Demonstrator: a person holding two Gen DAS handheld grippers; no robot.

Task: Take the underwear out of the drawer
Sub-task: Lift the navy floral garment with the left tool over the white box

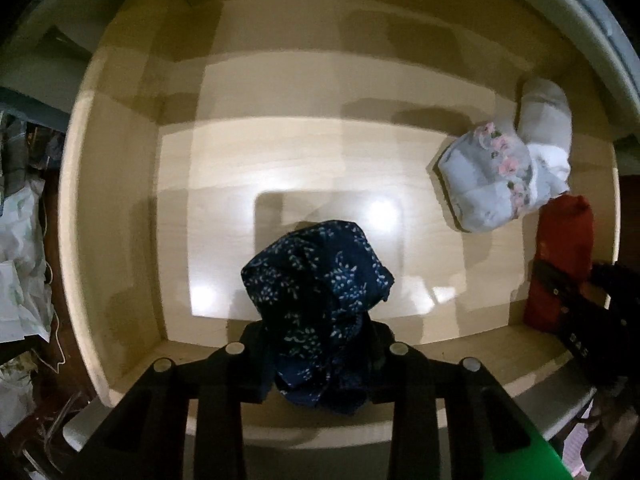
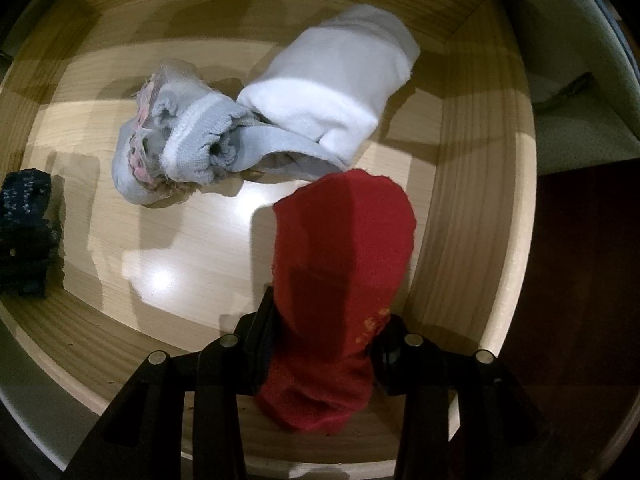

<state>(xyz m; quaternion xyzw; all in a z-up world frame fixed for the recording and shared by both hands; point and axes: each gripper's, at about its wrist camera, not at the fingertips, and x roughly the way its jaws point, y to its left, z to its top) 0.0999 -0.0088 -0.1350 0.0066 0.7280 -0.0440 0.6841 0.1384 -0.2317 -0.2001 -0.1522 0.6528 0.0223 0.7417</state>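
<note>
While the left gripper (image 1: 318, 344) clamps a bunched navy floral-print underwear (image 1: 316, 280) over the pale wooden drawer (image 1: 120, 200), the right gripper (image 2: 324, 340) pinches a red knit one (image 2: 340, 260) near its right wall.

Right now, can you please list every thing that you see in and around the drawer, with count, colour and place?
light wooden drawer: one, pale beige, open, holds all garments
navy blue patterned underwear: one, dark blue with small white print, clamped in left tool, above drawer floor
red knitted garment: one, red, clamped in right tool, near right drawer wall
grey underwear with pink flower trim: one, grey and pink, on drawer floor, right side
white folded cloth: one, white, touching grey underwear, toward back
crumpled pale fabric: some, whitish, outside drawer, left
left tool: one, black, shut
right tool: one, black, shut
</note>
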